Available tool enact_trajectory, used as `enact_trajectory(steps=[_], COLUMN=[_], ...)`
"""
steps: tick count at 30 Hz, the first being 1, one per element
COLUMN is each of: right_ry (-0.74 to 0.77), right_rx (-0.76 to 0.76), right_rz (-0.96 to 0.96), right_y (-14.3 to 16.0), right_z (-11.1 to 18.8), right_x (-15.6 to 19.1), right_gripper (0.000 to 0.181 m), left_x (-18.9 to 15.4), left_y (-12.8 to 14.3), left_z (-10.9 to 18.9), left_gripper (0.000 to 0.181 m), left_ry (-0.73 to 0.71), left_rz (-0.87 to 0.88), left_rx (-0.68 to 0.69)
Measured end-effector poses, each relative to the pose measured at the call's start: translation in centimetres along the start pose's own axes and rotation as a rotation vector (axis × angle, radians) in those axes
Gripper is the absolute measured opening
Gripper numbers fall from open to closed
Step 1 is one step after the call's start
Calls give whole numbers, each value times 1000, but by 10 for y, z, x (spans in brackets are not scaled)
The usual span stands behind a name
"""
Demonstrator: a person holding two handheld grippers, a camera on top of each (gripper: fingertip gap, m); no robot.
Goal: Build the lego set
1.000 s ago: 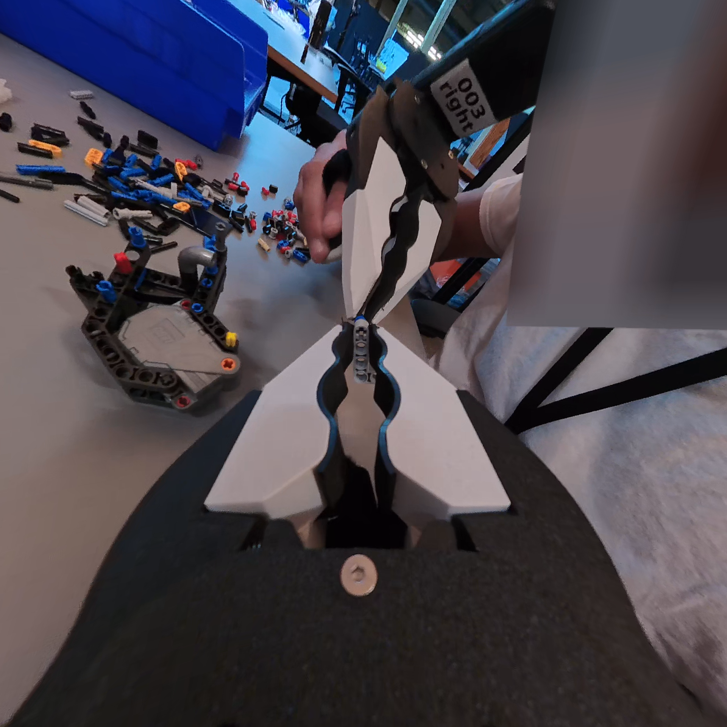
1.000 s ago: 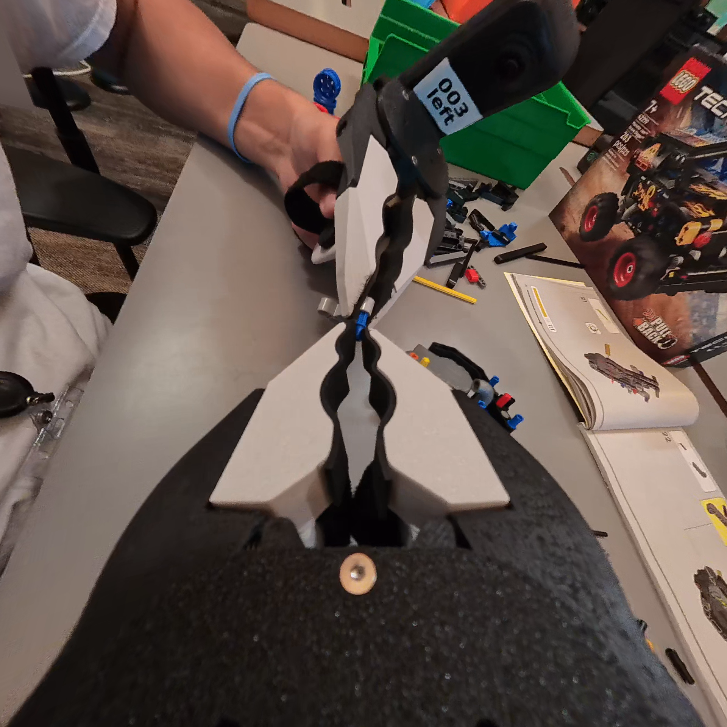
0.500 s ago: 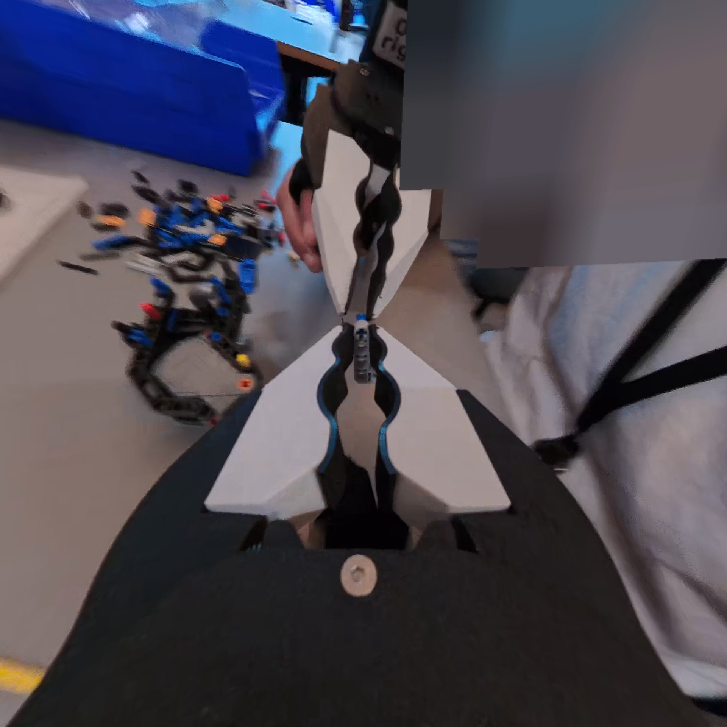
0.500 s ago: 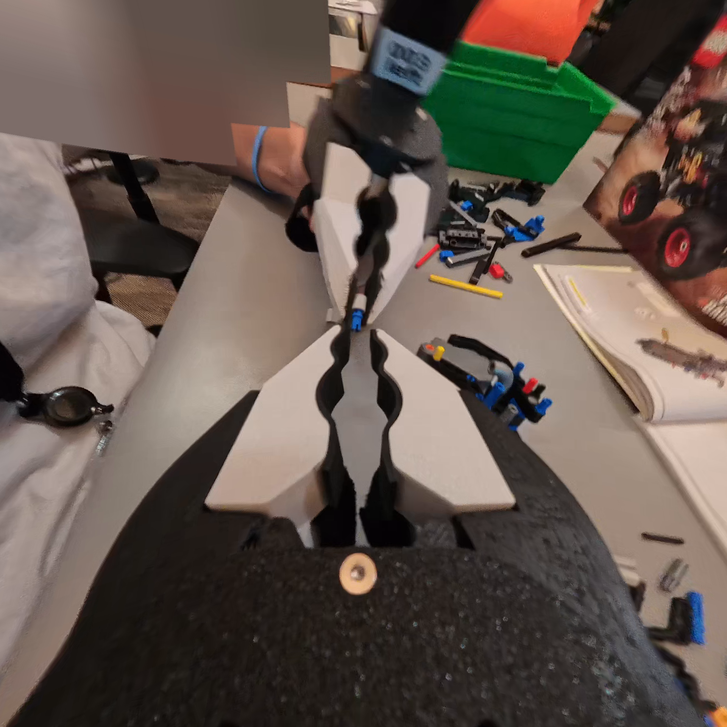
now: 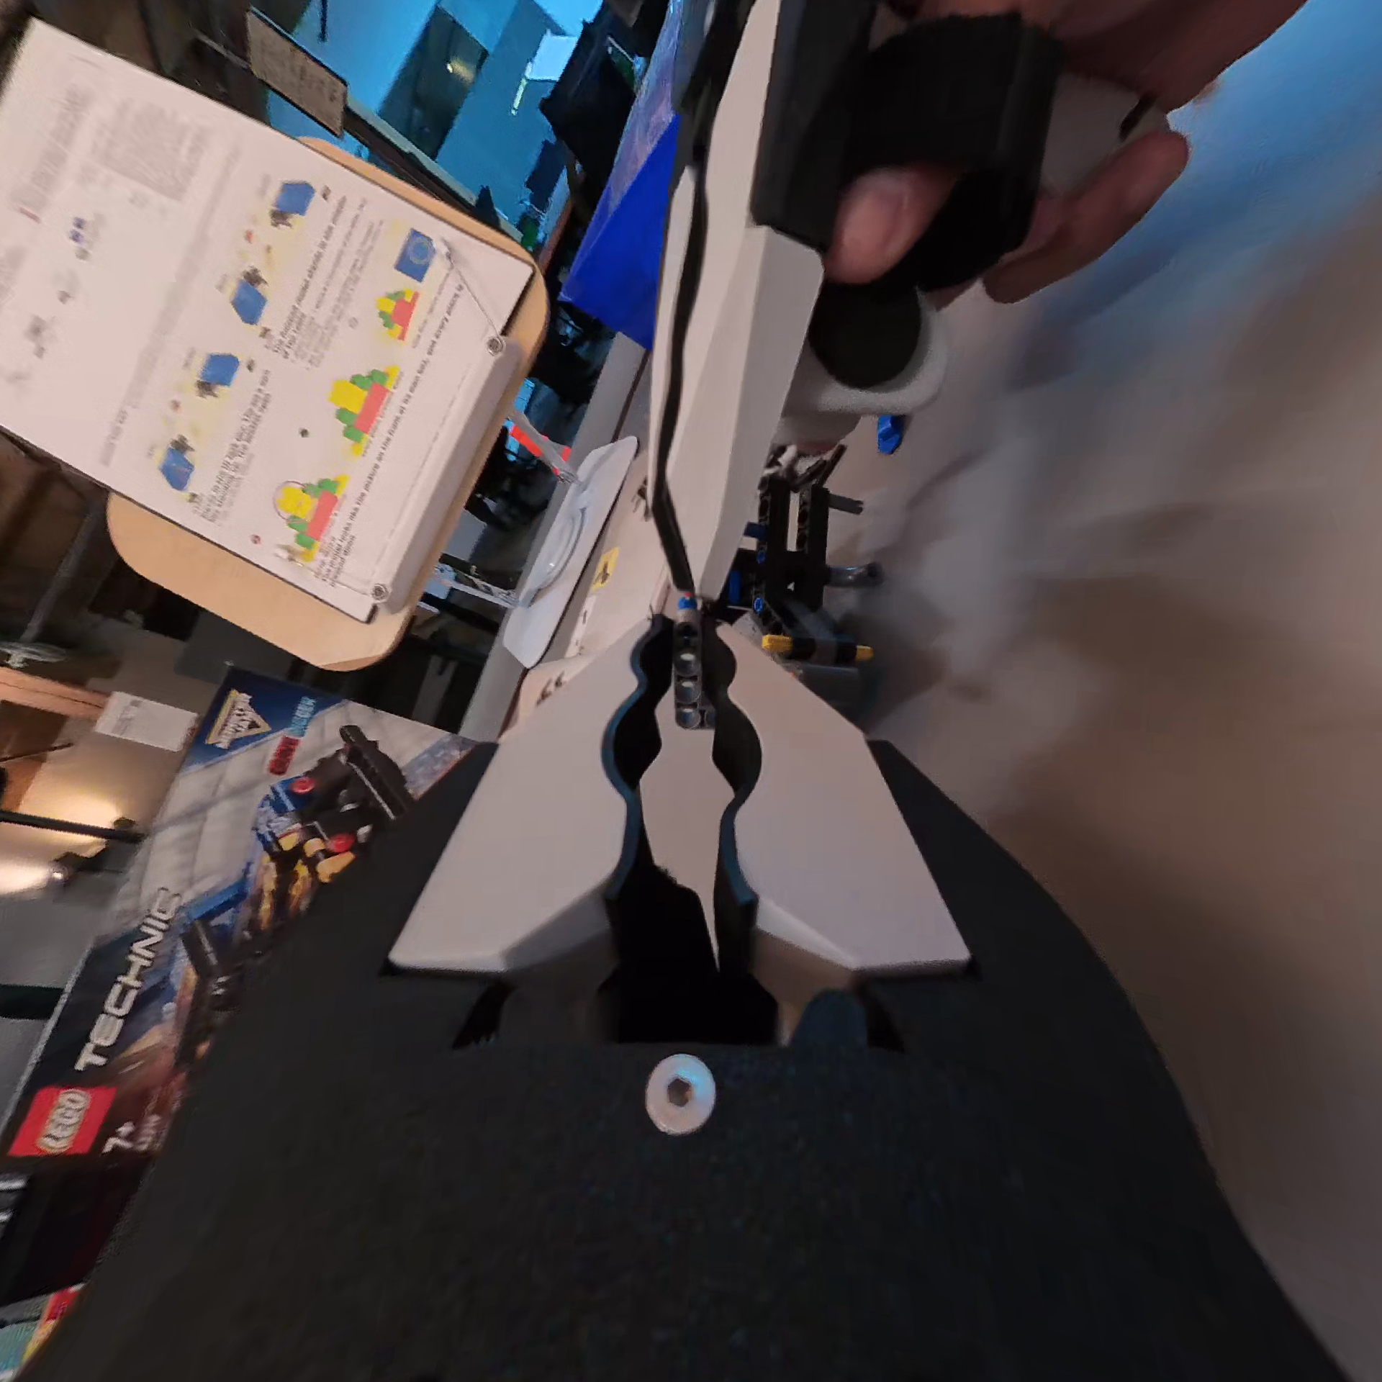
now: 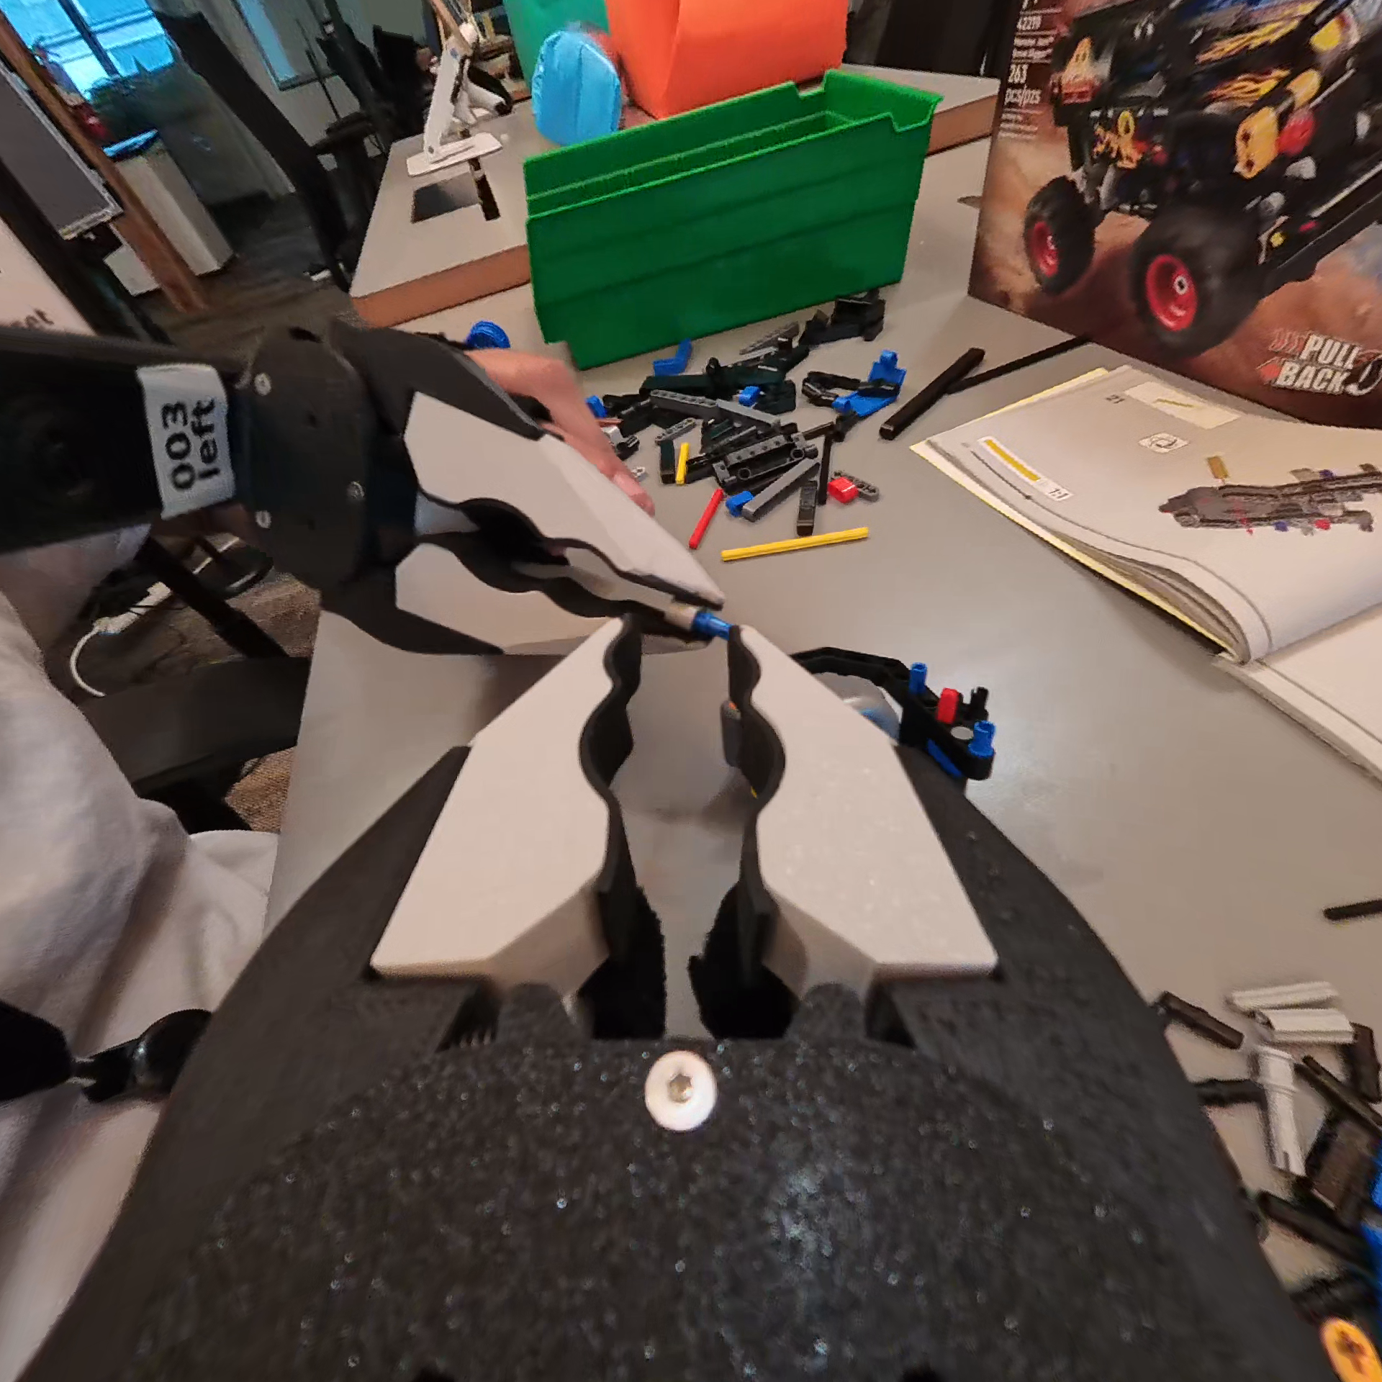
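Green bin [image 6: 729,217] right view only; beam [image 5: 689,677] left.

grey table [image 6: 1047,673]: green bin [image 6: 718,224], loose lego parts [image 6: 755,449], open booklet [image 6: 1166,501].

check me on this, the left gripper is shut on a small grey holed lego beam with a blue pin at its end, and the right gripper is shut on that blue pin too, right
Not quite. The left gripper is shut on the small grey holed lego beam with the blue pin at its end, but the right gripper is open. The right wrist view shows its fingertips spread either side of the pin, not clamping it.
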State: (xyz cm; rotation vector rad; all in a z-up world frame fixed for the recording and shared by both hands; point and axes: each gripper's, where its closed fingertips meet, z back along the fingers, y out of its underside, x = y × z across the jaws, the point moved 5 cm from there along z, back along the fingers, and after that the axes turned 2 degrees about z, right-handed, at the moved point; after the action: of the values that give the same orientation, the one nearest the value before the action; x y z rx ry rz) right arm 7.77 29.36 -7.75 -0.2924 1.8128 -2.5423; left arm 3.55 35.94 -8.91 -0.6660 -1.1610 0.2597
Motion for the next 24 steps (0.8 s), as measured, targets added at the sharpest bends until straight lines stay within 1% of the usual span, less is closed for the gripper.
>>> enact_trajectory(steps=[2, 5, 8, 13, 17, 19, 24], right_ry=[18, -1, 7, 35, 57, 76, 89], right_rx=[13, 3, -15, -24, -24, -32, -28], right_rz=[-17, -47, -55, -25, 3, 2, 19], right_y=[1, 1, -1, -4, -5, -7, -6], right_z=[-2, -3, -3, -2, -3, -3, -3], right_x=[-2, -2, -3, -3, -1, -2, -1], right_gripper=[22, 21, 19, 19, 24, 18, 17], left_x=[0, 0, 0, 0, 1, 1, -1], left_y=[-2, -2, -3, -6, -7, -9, -10], left_z=[0, 0, 0, -1, -2, -2, -3], left_gripper=[5, 6, 5, 6, 6, 5, 5], left_ry=[-32, -77, -94, -130, -157, -177, -198], left_rz=[-25, -75, -71, -87, -86, -102, -128], left_rx=[6, 23, 29, 35, 46, 44, 58])
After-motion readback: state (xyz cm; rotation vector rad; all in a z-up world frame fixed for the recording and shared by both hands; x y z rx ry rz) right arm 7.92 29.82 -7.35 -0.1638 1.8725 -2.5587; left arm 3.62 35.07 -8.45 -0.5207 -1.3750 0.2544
